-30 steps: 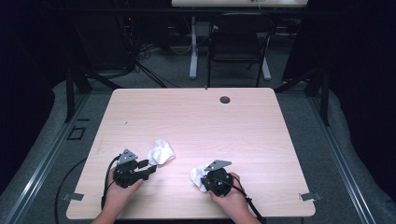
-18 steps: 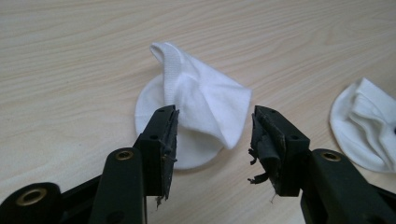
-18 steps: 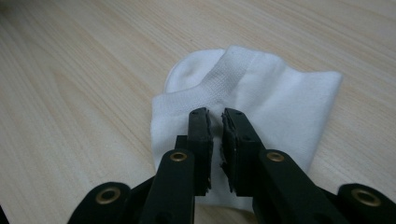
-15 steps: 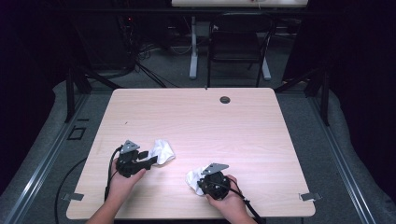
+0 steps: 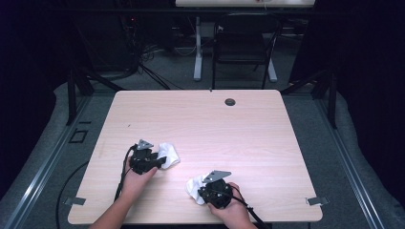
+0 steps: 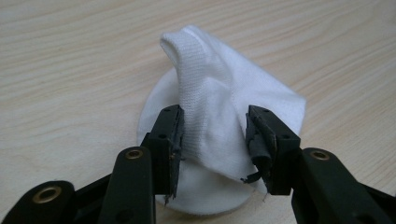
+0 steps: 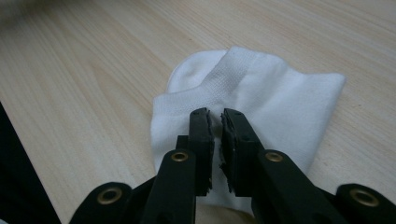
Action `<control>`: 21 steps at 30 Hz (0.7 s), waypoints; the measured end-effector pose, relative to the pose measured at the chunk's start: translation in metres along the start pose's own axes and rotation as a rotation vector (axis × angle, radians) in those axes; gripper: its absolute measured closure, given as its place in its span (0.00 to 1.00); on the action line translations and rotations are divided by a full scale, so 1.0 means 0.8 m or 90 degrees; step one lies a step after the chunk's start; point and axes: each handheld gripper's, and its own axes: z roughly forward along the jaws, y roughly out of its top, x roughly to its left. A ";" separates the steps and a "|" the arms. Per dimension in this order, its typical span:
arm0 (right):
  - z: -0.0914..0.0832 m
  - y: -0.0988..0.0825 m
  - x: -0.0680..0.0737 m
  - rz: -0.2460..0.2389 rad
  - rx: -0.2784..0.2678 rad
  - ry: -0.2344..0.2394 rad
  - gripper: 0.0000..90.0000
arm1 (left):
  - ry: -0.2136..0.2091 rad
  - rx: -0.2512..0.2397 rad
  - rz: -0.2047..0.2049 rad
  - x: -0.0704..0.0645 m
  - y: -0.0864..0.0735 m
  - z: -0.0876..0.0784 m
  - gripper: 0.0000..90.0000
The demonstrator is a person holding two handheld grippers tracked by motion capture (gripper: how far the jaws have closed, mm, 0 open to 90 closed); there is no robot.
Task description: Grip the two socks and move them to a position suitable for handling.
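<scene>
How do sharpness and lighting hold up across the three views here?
High view: table evenly lit, surroundings almost black, picture soft. Left gripper view: sock crisp and bright, no glare, far tabletop blurring. Right gripper view: sock and fingers sharp, the top left corner hazy and out of focus.

A lab or recording studio is being shown. A pale wood-grain bench with a round black cable grommet [image 5: 230,101] is being framed by black curtains [image 5: 367,71] on both sides. Loose black cables [image 5: 143,52] are being trailed over the grey carpeted floor [image 5: 334,129], a black metal chair frame [image 5: 241,50] is being kept behind, and metal floor rails [image 5: 36,176] are being run alongside.
</scene>
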 end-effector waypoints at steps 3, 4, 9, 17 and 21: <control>0.000 0.001 0.003 -0.003 0.006 -0.003 0.92 | -0.002 0.001 0.015 -0.006 -0.001 0.004 0.64; 0.000 0.001 0.003 -0.001 0.005 -0.003 0.92 | -0.005 0.003 0.018 -0.007 -0.001 0.004 0.64; 0.002 0.001 0.006 0.002 0.001 -0.004 0.92 | -0.013 0.011 0.040 -0.018 -0.004 0.002 0.64; 0.002 0.001 0.012 -0.001 0.003 -0.003 0.91 | -0.016 0.037 0.067 -0.019 -0.016 -0.015 0.64; 0.003 0.001 0.012 0.001 0.004 -0.003 0.91 | -0.015 0.042 0.065 -0.011 -0.026 -0.028 0.64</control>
